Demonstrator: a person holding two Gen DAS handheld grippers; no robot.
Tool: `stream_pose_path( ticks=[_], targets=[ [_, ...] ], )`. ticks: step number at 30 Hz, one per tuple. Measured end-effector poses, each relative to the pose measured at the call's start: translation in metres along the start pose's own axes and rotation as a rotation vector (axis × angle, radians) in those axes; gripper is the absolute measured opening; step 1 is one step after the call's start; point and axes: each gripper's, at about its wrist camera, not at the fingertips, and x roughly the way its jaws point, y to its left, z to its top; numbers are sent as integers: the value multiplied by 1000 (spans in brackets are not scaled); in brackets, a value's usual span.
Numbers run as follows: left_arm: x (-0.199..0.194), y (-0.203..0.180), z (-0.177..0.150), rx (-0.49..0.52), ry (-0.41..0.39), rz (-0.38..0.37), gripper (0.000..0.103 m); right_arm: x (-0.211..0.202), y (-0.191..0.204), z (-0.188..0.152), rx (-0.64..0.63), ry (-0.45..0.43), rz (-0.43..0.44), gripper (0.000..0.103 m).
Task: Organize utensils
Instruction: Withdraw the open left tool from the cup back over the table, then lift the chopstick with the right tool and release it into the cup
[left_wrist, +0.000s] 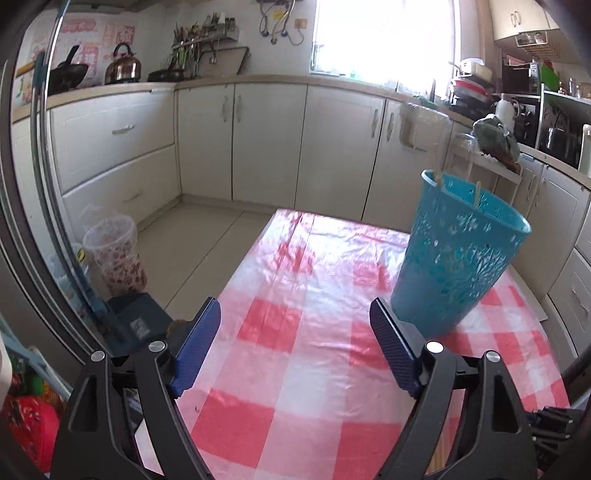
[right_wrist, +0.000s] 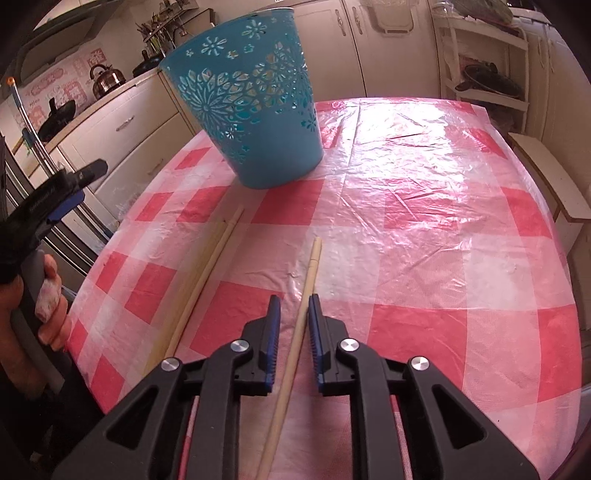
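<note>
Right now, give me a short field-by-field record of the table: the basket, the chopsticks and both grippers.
surface: table with a red-and-white checked cloth
basket: blue cut-out basket, upright, stick tips showing at its rim
loose chopsticks: two side by side, left of the right gripper
single chopstick: lying between the right gripper's fingers
right gripper: fingers narrowly apart, not clamped
left gripper: open, nothing between its fingers

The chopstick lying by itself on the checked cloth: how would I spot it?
Find the blue cut-out basket on the red-and-white tablecloth. In front of it lie pale chopsticks; the single chopstick runs between the right gripper fingers. Unlike the pair of chopsticks touching side by side further left, it lies alone.
</note>
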Motion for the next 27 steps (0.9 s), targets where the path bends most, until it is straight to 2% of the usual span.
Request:
stream_pose_path(
  ticks=[4, 10, 14, 17, 19, 21, 24, 27],
  targets=[
    [11, 16, -15, -58, 58, -16, 79, 5, 7, 6, -39, 37, -57, 16],
    [21, 24, -27, -89, 106, -45, 81, 10, 7, 13, -32, 73, -89, 16],
    [23, 25, -28, -101, 116, -62, 84, 13, 20, 13, -128, 77, -170, 10],
    [28, 25, -29, -109, 143, -68, 84, 12, 17, 12, -129, 69, -170, 7],
    [30, 26, -30, -115, 153, -72, 84, 9, 10, 12, -84, 65, -133, 6],
    [30, 27, -31, -123, 154, -73, 84, -2, 4, 13, -22, 25, -56, 6],
    [31, 27, -31, -129, 156, -78, 84, -30, 6, 23, 29, -75, 51, 6],
    [31, 27, -32, -126, 159, -79, 84, -63, 14, 50, 45, -197, 143, 6]
  ],
)
